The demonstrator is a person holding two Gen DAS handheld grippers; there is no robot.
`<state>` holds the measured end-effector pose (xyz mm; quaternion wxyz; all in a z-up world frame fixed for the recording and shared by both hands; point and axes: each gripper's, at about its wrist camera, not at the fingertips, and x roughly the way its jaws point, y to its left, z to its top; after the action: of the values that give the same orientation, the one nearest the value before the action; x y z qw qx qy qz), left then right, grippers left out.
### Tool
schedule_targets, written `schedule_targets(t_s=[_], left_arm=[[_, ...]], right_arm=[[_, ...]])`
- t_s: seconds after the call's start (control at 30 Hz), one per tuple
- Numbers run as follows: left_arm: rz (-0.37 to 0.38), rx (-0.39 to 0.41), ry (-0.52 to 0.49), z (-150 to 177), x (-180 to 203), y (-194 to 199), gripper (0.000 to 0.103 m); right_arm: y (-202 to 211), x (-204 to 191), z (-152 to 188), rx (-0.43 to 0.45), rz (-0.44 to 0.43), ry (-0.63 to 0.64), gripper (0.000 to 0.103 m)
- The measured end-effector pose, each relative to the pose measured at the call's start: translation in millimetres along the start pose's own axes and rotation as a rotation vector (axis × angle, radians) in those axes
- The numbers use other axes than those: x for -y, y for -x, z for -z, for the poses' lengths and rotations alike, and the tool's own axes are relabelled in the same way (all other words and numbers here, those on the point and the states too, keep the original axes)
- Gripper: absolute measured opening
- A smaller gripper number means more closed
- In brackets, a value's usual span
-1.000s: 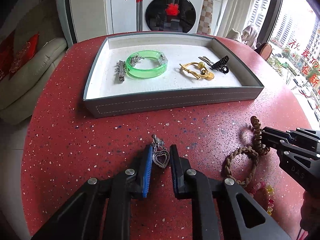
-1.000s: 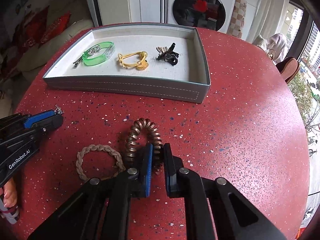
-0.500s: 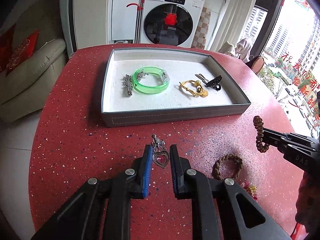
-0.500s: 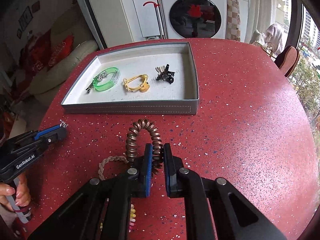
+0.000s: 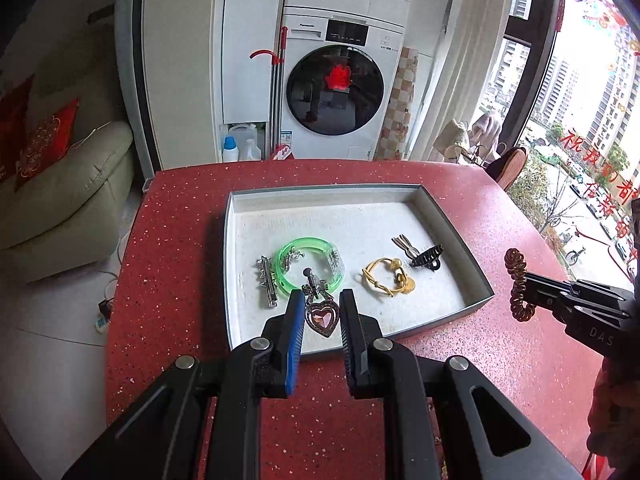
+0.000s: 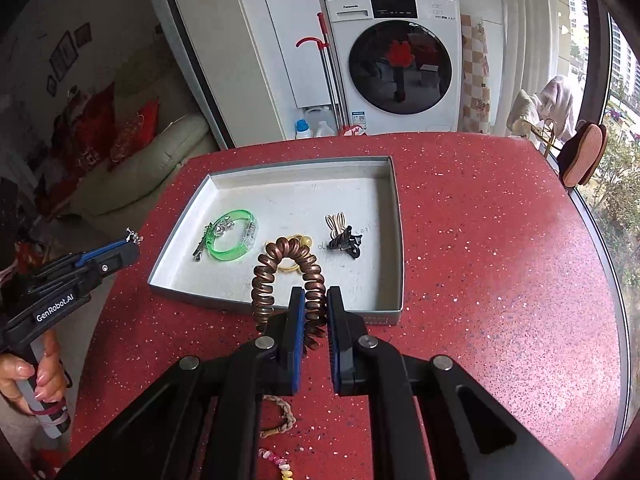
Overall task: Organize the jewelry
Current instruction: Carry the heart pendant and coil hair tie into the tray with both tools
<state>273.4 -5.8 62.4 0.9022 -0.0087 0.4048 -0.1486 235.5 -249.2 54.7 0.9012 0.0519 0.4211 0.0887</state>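
We are working at a red speckled table with a white washing machine standing behind it and a pale sofa off to the left. A shallow grey tray is sitting on the table, and inside it are lying a green bangle, a silver clip just beside the bangle, a gold ring-like piece and a black hair claw toward the right.

Our left gripper is hanging above the near edge of the tray, its jaws standing narrow and pinching a silver heart pendant that is dangling between the pads. Our right gripper is hovering near the tray's front wall, its jaws pressing tight on a bronze spiral hair tie, whose loop is arching up ahead of the fingers.

A braided bracelet and a pastel bead bracelet are lying on the table under the right gripper, outside the tray. In the right wrist view, a hand is gripping the left gripper's handle.
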Motion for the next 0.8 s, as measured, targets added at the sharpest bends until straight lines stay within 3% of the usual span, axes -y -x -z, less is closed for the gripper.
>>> schedule_targets(t_s=[0.23, 0.4, 0.6, 0.8], left_arm=[[-0.033, 0.034, -0.001, -55.6, -0.6, -15.6, 0.036], [-0.061, 0.027, -0.003, -78.2, -1.4, -40.2, 0.036], [-0.085, -0.007, 0.028, -82.4, -8.0, -85.6, 0.036], [-0.113, -0.062, 0.024, -64.4, -10.5, -129.8, 0.036]], right_arm=[[-14.7, 0.6, -50.4, 0.012, -0.027, -0.023, 0.012], [-35.0, 2.9, -72.4, 0.009, -0.034, -0.047, 0.012], [-71.9, 9.5, -82.8, -0.013, -0.010, -0.068, 0.011], [-109.4, 20.1, -75.8, -0.058, 0.035, -0.080, 0.012]])
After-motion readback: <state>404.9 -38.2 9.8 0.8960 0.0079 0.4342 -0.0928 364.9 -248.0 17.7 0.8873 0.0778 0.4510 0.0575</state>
